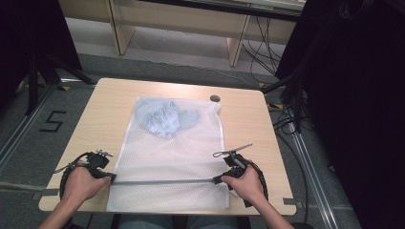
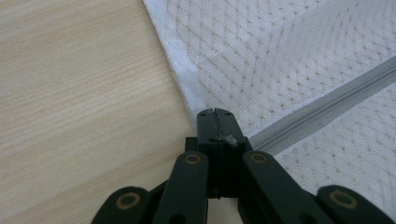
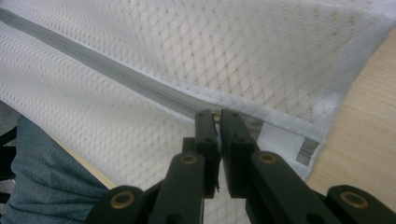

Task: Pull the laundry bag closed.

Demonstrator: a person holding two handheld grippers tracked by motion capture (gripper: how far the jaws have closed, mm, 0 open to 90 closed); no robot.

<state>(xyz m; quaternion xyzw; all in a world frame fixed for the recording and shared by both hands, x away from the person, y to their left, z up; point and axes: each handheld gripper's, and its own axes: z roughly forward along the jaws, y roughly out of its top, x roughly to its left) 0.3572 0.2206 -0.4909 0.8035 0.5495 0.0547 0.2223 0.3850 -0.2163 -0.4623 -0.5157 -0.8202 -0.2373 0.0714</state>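
Note:
A white mesh laundry bag [image 1: 167, 152] lies flat on the wooden table [image 1: 107, 102], with light blue clothing [image 1: 165, 119] bunched in its far end. A grey zipper [image 1: 162, 182] crosses the bag near the front edge. My left gripper [image 1: 112, 178] is at the zipper's left end. In the left gripper view the left gripper [image 2: 215, 115] is shut, pinching a bit of the bag's edge beside the zipper [image 2: 327, 100]. My right gripper [image 1: 216, 180] is at the zipper's right end. In the right gripper view the right gripper [image 3: 215, 116] is closed on a small brass zipper pull.
A small dark round object [image 1: 215, 98] sits on the table near the bag's far right corner. The bag's front edge hangs slightly over the table's near edge, above the person's lap [image 3: 42, 186]. Bare wood lies left and right of the bag.

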